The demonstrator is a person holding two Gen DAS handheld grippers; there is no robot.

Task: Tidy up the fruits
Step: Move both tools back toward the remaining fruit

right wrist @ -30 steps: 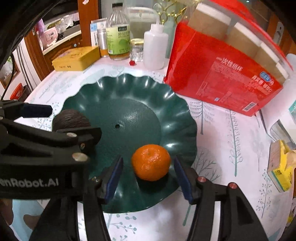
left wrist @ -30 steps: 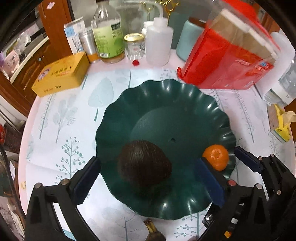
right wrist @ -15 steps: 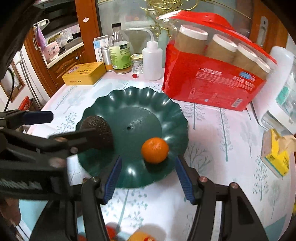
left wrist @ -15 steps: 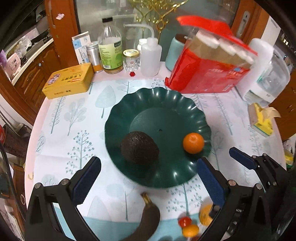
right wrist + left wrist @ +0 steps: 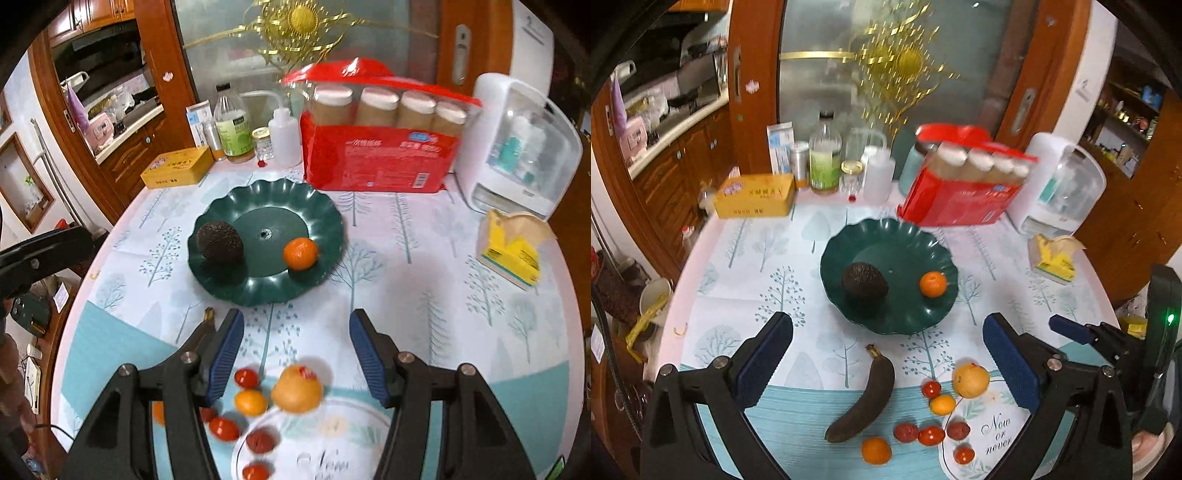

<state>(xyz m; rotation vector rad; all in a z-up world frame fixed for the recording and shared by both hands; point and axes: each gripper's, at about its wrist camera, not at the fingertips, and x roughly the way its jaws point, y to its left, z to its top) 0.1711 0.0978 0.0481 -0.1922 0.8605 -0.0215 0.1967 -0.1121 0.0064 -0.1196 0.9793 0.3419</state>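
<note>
Two fruits on green plate (image 5: pixel 905 236), banana (image 5: pixel 864 395) beside

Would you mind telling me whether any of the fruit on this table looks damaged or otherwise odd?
Yes, the banana stands out: its skin is dark brown to black all over, so it looks badly overripe. It lies on the tablecloth in front of the green plate, apart from it. The avocado and tangerine on the plate look normal.

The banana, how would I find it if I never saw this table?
Find the green plate in the middle of the table. On the cloth just in front of its near rim lies the banana, stem toward the plate. It is long, curved and almost black, while the fruits beside it are small, round and orange or red.
</note>
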